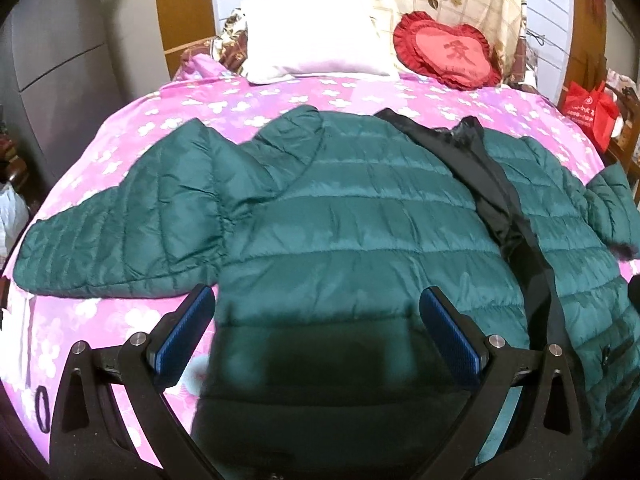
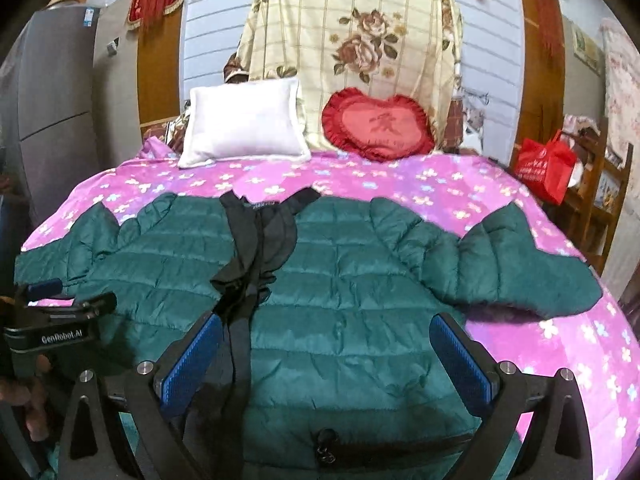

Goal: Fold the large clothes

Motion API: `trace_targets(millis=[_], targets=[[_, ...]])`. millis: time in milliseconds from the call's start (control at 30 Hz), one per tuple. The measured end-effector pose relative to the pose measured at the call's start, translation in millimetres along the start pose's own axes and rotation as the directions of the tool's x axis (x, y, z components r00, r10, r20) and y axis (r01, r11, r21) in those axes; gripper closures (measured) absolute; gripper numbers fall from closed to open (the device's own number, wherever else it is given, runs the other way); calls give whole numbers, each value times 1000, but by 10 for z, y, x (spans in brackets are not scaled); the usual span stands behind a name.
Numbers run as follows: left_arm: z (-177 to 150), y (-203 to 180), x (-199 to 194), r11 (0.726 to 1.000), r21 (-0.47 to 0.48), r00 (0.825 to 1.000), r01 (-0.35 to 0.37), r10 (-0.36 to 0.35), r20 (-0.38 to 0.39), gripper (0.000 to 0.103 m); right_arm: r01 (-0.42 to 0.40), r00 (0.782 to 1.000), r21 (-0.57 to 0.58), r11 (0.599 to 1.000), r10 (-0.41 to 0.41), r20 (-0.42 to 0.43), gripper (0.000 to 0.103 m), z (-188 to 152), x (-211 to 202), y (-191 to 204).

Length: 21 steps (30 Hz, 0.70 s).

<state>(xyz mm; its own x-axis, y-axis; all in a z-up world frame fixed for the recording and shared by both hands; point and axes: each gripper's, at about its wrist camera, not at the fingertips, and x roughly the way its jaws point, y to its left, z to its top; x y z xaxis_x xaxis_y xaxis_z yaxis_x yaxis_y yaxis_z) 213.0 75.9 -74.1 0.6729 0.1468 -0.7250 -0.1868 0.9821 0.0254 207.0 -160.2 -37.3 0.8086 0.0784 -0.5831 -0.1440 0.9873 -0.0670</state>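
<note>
A dark green quilted puffer jacket (image 1: 352, 216) lies spread flat on the bed, front up, both sleeves out to the sides. Its black lining and zipper edge (image 1: 492, 184) run down the middle. The jacket also shows in the right wrist view (image 2: 360, 280) with the black strip (image 2: 248, 248). My left gripper (image 1: 316, 320) is open above the jacket's lower left half, near the hem. My right gripper (image 2: 326, 344) is open above the lower right half, empty. The left gripper's body shows at the left edge of the right wrist view (image 2: 52, 320).
The bed has a pink floral sheet (image 1: 280, 96). A white pillow (image 1: 312, 44) and a red heart cushion (image 1: 448, 56) sit at the head, with a floral quilt (image 2: 352, 52) behind. A red bag (image 2: 544, 168) hangs on a wooden rack to the right. A grey cabinet (image 1: 60, 60) stands left.
</note>
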Motion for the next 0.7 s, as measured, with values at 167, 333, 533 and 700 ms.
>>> trace_targets(millis=[167, 333, 533, 700], targets=[[28, 53, 20, 1000, -14, 1000, -2, 2, -5, 0, -1, 1000, 20, 1000, 1, -20, 0, -40, 35, -33], [22, 71, 41, 1000, -21, 1000, -5, 5, -22, 0, 2, 1000, 28, 1000, -1, -27, 0, -56, 51, -49], [20, 68, 43, 1000, -21, 1000, -5, 4, -25, 0, 1, 1000, 26, 1000, 0, -28, 0, -54, 62, -61], [19, 77, 48, 1000, -21, 1000, -5, 4, -25, 0, 5, 1000, 25, 1000, -4, -24, 0, -54, 66, -64]])
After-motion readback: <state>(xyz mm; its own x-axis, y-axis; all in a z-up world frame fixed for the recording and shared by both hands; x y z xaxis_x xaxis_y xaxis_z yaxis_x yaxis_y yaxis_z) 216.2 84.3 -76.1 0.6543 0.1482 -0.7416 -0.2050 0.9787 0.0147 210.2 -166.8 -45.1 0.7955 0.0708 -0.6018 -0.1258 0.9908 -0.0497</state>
